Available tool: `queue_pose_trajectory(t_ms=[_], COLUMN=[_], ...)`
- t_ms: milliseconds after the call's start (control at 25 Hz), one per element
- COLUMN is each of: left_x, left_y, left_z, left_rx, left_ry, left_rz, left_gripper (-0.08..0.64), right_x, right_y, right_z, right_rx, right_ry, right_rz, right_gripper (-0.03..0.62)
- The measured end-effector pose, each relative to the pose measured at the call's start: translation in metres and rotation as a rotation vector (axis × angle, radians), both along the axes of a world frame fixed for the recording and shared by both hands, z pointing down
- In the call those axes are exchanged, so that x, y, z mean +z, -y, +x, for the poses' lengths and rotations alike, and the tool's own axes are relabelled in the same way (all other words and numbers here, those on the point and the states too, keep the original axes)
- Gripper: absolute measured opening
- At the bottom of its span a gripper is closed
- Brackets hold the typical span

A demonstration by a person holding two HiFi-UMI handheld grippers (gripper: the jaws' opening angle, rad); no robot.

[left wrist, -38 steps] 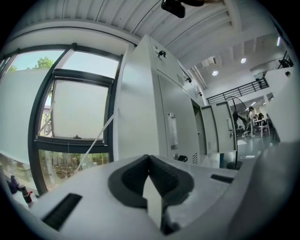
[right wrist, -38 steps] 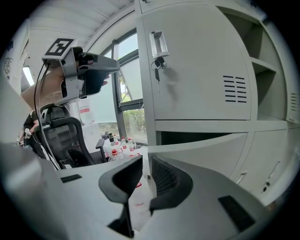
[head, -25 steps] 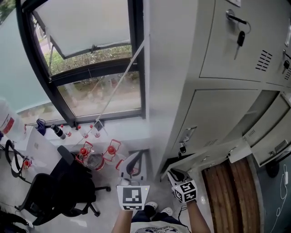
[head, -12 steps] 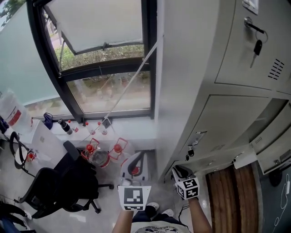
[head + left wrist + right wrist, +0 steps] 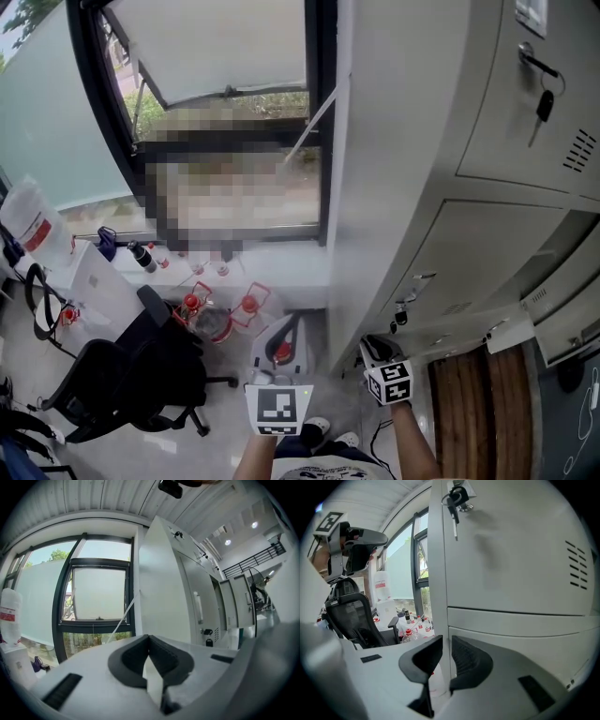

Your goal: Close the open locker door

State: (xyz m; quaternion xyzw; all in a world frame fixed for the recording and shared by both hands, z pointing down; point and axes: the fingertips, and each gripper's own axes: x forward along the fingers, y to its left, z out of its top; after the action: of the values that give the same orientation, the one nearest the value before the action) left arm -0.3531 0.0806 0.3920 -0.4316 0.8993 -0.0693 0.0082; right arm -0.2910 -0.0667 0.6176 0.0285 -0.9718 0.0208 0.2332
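Pale grey, vent-slotted locker door (image 5: pixel 562 314) is seen ajar; left claw (image 5: pixel 149 638) is held clenched empty, right claw (image 5: pixel 446 641) slightly parted, nothing gripped.

No legible text, red label on white jug (image 5: pixel 28 217) too blurred

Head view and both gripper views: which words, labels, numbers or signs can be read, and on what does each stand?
No text is readable.
White jug: red label, print too blurred.
Locker door plate: too small to read.
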Motion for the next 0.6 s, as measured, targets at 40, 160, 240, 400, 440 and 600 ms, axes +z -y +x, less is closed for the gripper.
queue_pose_trajectory(t_ms=[40,160,240,400,440,600], left_x=[0.0,-0.001,-0.002,0.0,0.001,0.001], left_y=[0.0,0.0,0.001,0.008,0.01,0.025], left_z=[0.0,0.0,0.001,0.005,0.006,0.017], left_rx=[0.0,-0.008,-0.01,0.022,0.031,0.069], left_ry=[0.002,-0.021,-0.033,-0.002,0.002,-0.014], left_rz=[-0.001,0.017,0.026,0.002,-0.002,0.004], left_gripper=[0.002,0.002,0.002,0.002,0.002,0.002], right_x=[0.0,-0.001,-0.001,-0.002,-0.003,-0.014], right_y=[0.001,0.0,-0.001,-0.002,-0.002,0.002], right_z=[-0.001,-0.002,-0.002,0.0,0.002,0.017], right_rx=[0.002,0.005,0.005,0.016,0.022,0.067], right_ry=[0.0,0.004,0.004,0.008,0.013,0.05], right_rz=[-0.001,-0.005,-0.007,-0.005,-0.008,0.001], right_gripper=[0.072,0.072,0.072,0.072,0.072,0.072])
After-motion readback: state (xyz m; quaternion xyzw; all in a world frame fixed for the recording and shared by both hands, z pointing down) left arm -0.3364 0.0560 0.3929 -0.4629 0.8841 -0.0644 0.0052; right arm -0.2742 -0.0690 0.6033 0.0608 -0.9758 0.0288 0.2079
